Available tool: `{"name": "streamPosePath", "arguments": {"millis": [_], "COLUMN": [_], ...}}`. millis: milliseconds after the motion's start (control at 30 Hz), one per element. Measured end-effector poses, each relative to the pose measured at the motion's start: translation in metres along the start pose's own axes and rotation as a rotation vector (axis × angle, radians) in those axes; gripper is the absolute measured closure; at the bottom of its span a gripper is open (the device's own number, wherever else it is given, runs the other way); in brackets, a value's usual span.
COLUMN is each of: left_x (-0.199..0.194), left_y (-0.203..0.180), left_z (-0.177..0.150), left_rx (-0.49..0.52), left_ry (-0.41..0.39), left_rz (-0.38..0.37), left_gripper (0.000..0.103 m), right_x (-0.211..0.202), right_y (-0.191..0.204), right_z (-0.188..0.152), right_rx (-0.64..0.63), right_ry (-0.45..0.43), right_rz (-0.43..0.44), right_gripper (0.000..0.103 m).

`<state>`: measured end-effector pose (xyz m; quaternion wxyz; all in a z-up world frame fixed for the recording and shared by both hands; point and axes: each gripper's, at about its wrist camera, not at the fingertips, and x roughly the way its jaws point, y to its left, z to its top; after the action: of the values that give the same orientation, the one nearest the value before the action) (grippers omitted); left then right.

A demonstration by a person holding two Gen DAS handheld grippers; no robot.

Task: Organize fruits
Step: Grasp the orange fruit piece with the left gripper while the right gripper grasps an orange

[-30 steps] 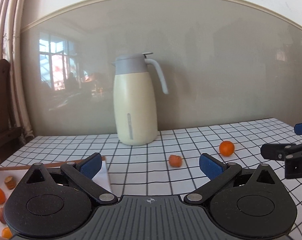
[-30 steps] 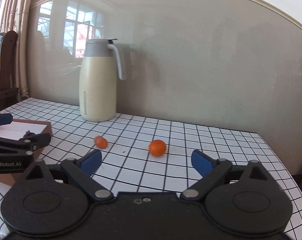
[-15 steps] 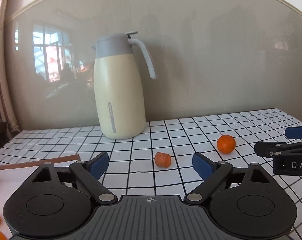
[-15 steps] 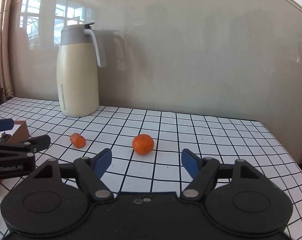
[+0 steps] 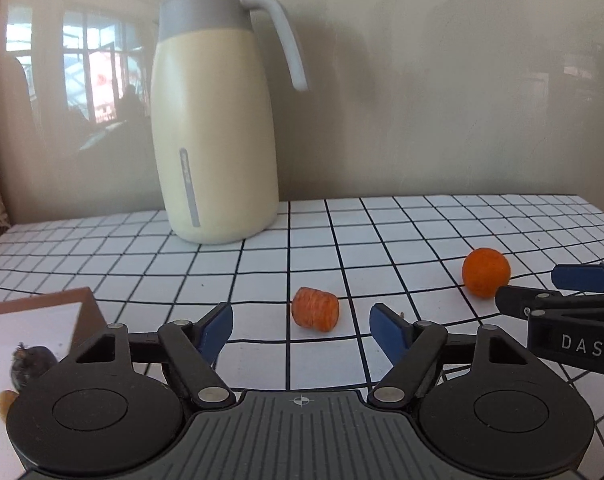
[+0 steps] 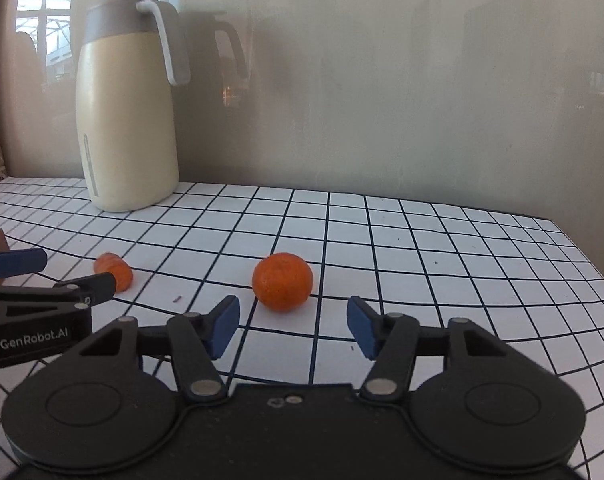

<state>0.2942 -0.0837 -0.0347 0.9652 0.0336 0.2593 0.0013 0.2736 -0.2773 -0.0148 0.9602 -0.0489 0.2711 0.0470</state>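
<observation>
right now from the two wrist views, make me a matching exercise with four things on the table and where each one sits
Things:
1. round orange
2. small ridged orange piece
3. cream jug
4. brown box

Places:
A. at the back of the checked table, by the wall
B. just ahead of the left gripper, in line with the gap between its fingers
C. at the left edge of the left wrist view, beside the left gripper
D. just ahead of the right gripper, in line with the gap between its fingers

Pairs: 1-D, 2-B, 3-A, 4-C
</observation>
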Motion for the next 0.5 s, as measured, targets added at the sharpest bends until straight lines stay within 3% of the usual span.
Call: {"name": "streamPosePath", "arguments": {"millis": [300,400,433,500], "left_x": [0.026,0.036,0.038,0.039], "left_y": [0.0,0.002,0.001,-0.001], "left_z": [0.007,0.008,0.009,0.009], "left_rx": [-0.029,-0.035,-0.036,-0.026], "left_ry": [0.064,0.095,0.104,0.102], "left_rz": [-0.027,-0.049,-0.055,-0.054], "left_gripper": [0.031,0.05,0.054,0.062], "right_x": [0.024,0.03,0.032,0.032], "right_y": [0.004,0.004,0.004,0.003], "right_z": [0.015,0.016,0.016,0.016], "right_rx": [-0.003,0.007,0.011,0.006], "right_ry": [0.005,0.022,0.027,0.027], "right_rz": [0.022,0.02,0.018,0.018], "right_gripper": [0.056,0.062,0.069,0.072]}}
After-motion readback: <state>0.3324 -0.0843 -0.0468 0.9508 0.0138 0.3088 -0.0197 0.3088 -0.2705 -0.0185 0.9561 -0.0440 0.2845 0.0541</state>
